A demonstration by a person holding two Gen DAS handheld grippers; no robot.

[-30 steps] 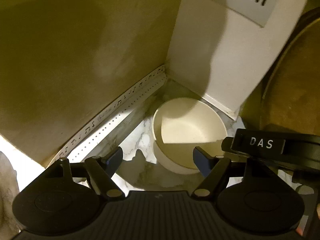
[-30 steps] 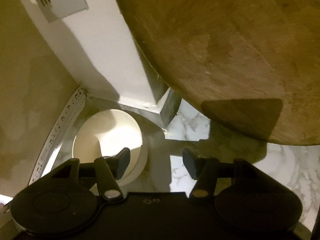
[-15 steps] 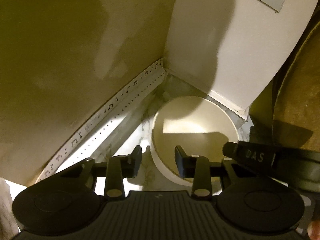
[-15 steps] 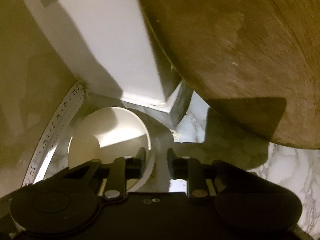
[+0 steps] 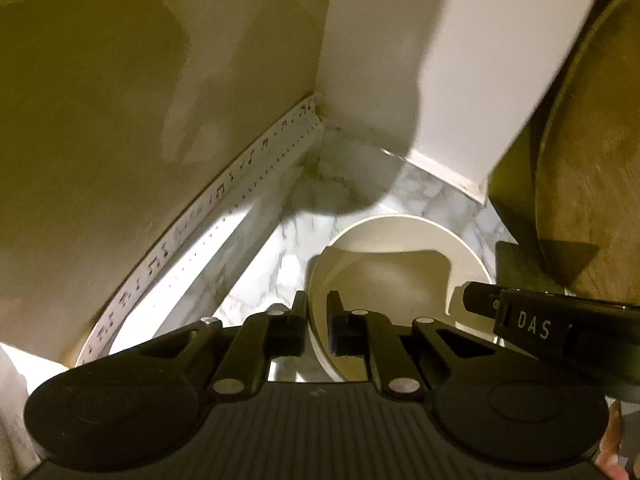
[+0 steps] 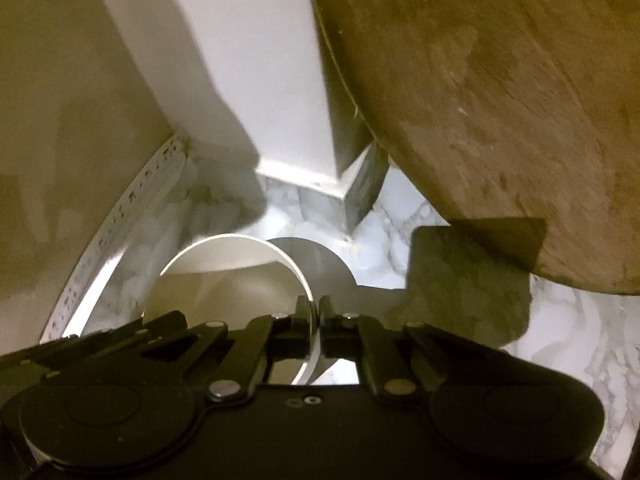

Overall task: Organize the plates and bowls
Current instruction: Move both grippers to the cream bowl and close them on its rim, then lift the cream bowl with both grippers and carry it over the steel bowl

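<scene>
A white bowl (image 5: 392, 272) (image 6: 224, 280) stands on the marble counter (image 5: 260, 264), in the corner by the wall. My left gripper (image 5: 317, 320) has its jaws closing on the bowl's left rim, one finger outside the wall and one inside, both pressing it. My right gripper (image 6: 315, 314) closes on the opposite rim in the same way, and the thin white edge shows pinched between its pads. The right gripper's black body, lettered DAS (image 5: 540, 320), shows at the right of the left wrist view. The bowl holds nothing.
A large round wooden board (image 6: 500, 100) (image 5: 592, 160) leans close on the right, over the counter. A white column (image 6: 260, 80) and a beige wall (image 5: 120, 120) with a white music-note trim strip (image 5: 224, 196) box in the corner. A person's fingertips (image 5: 612, 452) show at the bottom right.
Both grippers went from wide open to shut, each on its side of the bowl's rim. The bowl now sits lower in both views.
</scene>
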